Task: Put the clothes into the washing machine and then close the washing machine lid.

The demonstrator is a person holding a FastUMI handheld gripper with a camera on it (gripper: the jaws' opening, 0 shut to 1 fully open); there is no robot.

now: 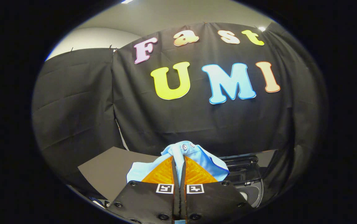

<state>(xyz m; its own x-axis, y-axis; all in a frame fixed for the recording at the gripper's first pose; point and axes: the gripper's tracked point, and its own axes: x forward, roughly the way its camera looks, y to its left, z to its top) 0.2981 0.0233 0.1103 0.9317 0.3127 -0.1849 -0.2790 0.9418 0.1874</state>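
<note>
- The gripper [178,158] had its fingers nearly together, pinching a light blue garment [183,151] between them; cloth bunched over the tips and spilled down both sides
- The dark washing machine [248,174] sat low to the right, just beyond the fingers

A dark matte tabletop [107,169] runs back to the booth's black cloth, a glossy black washing machine [247,174] at its right edge, and over it the gripper [178,159] pinches a light-blue garment [211,163] between both fingers.
</note>
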